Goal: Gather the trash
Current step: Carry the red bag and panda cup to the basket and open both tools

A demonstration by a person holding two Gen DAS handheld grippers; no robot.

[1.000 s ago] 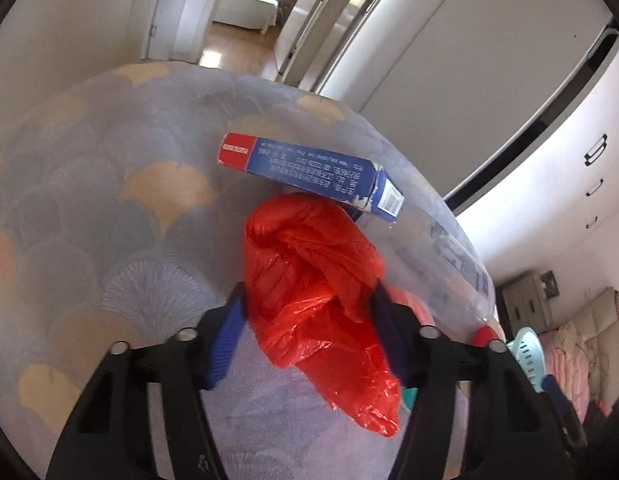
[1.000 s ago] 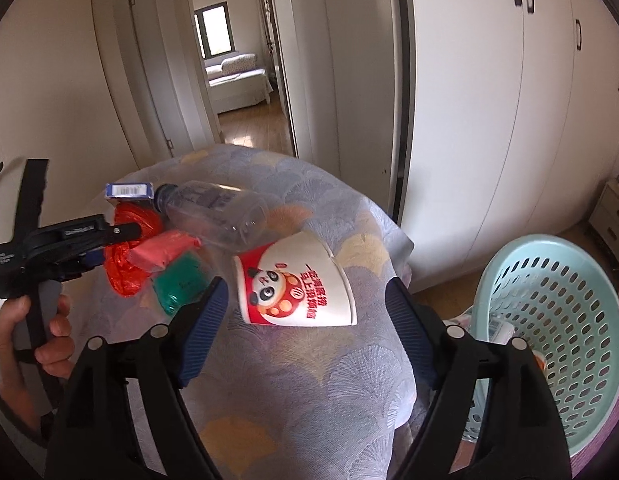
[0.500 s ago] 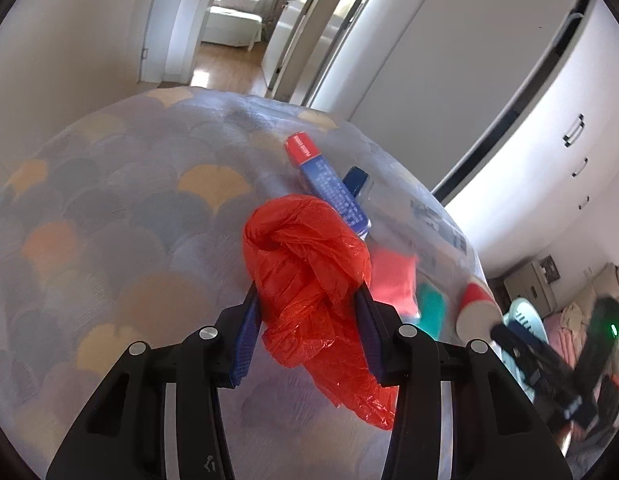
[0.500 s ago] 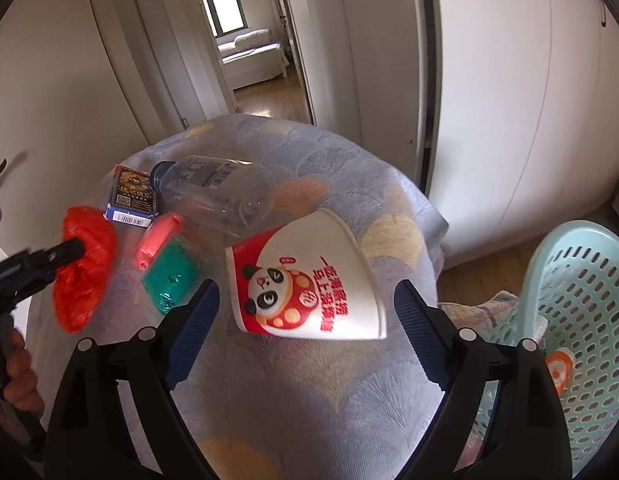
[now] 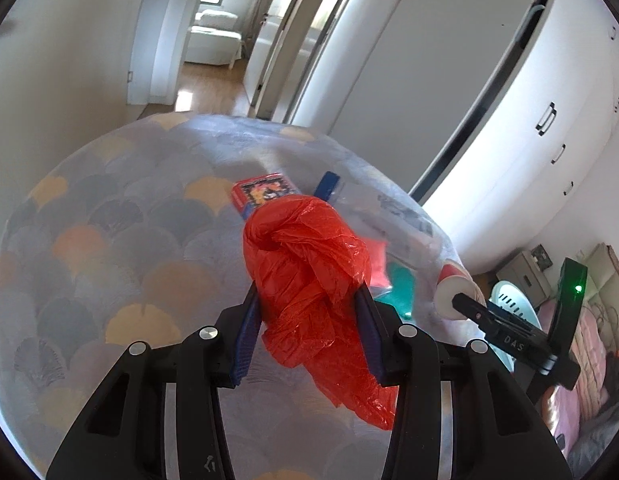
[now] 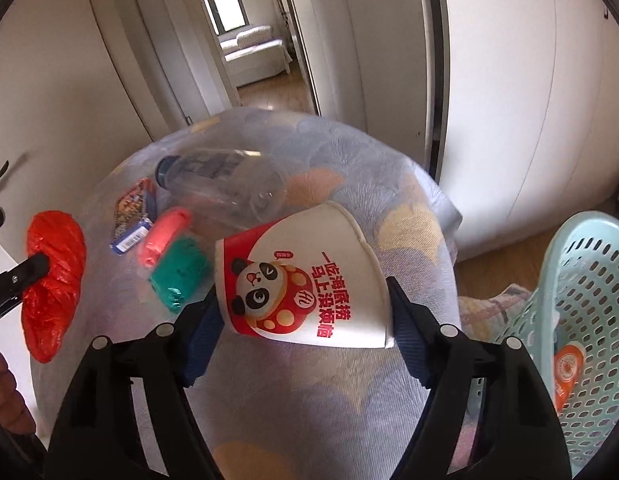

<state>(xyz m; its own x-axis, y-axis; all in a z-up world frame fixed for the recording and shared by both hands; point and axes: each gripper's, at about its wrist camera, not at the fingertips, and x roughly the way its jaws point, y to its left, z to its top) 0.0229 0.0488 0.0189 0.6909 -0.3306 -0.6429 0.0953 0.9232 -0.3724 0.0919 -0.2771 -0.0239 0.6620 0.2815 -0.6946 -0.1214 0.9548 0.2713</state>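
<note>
My left gripper (image 5: 307,300) is shut on a crumpled red plastic bag (image 5: 309,268) and holds it above the patterned table (image 5: 109,248). The bag also shows at the left of the right wrist view (image 6: 53,272). My right gripper (image 6: 303,300) is shut on a white paper cup with a panda print (image 6: 301,280), lying on its side between the blue pads. On the table lie a clear plastic bottle (image 6: 225,180), a small card box (image 6: 133,216), a pink wrapper (image 6: 165,236) and a green wrapper (image 6: 181,272).
A light blue perforated basket (image 6: 581,280) stands on the floor at the right of the table, with an orange-and-white item (image 6: 567,368) inside. White wardrobe doors (image 6: 509,80) stand behind. A doorway opens onto a far room.
My left gripper has closed on the red bag and lifted it off the table. My right gripper has come in and closed on the panda cup.
</note>
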